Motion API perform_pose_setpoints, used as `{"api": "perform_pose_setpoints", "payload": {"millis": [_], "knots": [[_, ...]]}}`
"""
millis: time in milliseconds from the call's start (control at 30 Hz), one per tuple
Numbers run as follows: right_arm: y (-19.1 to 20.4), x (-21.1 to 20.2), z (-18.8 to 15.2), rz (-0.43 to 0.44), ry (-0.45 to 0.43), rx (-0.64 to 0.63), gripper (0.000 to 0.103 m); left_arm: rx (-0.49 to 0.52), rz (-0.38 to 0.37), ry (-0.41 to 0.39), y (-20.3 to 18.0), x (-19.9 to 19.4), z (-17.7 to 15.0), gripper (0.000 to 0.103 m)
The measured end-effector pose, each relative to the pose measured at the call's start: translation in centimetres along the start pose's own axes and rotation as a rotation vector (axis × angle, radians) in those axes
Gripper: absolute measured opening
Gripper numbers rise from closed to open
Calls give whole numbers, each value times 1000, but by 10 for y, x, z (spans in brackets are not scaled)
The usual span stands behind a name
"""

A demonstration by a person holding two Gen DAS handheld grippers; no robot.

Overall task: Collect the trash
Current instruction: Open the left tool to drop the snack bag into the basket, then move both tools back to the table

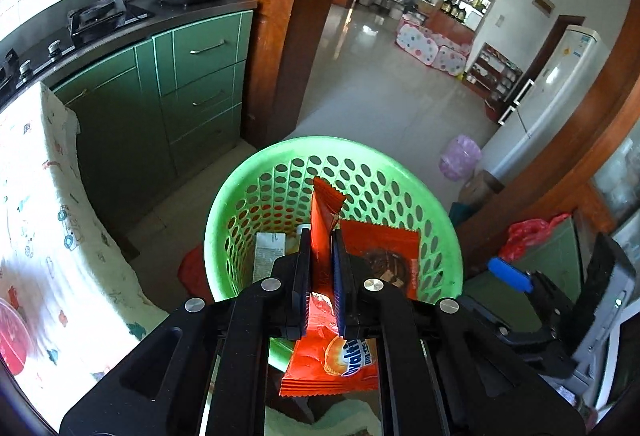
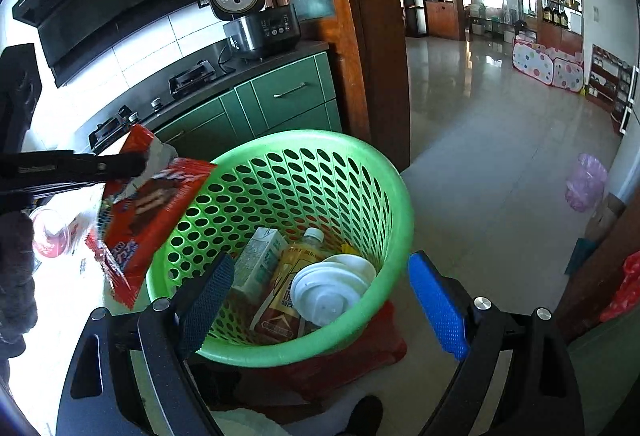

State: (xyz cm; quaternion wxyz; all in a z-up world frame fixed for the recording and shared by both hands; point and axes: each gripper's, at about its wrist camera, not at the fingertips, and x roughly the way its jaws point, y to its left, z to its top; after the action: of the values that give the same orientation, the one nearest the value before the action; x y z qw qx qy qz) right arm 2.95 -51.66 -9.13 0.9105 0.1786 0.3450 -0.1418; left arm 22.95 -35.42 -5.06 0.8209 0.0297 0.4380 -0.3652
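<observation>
Orange wrapper [image 1: 324, 220] pinched in left gripper [image 1: 321, 236]

Basket [image 2: 394, 195] mouth open above; carton [image 2: 256, 260], bottle [image 2: 298, 264], lids [image 2: 332, 288] seemingly crowd bottom.

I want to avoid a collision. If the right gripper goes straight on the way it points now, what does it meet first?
Probably the white plastic lid lying inside the green basket. The right gripper is open and empty; depth is unclear.
</observation>
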Motion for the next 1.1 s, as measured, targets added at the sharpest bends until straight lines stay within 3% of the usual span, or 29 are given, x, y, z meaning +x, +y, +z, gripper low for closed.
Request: {"api": "perform_pose_setpoints", "payload": {"millis": [67, 167, 233, 467, 767, 967, 1100], "knots": [[2, 0, -2, 0, 4, -2, 86, -5, -2, 8, 0, 3, -1, 14], [5, -2, -3, 2, 3, -8, 86, 2, 8, 2, 0, 1, -3, 28], [8, -5, -3, 6, -2, -11, 86, -1, 17, -15, 0, -4, -5, 44], [18, -13, -1, 13, -11, -25, 86, 11, 27, -42, 4, -28, -15, 44], [48, -30, 1, 65, -37, -72, 86, -7, 81, -87, 25, -88, -43, 44], [88, -33, 0, 140, -35, -127, 87, -30, 144, -118, 53, -136, -72, 45], [121, -32, 0, 193, -28, -171, 88, -72, 190, -142, 81, -164, -90, 51]]}}
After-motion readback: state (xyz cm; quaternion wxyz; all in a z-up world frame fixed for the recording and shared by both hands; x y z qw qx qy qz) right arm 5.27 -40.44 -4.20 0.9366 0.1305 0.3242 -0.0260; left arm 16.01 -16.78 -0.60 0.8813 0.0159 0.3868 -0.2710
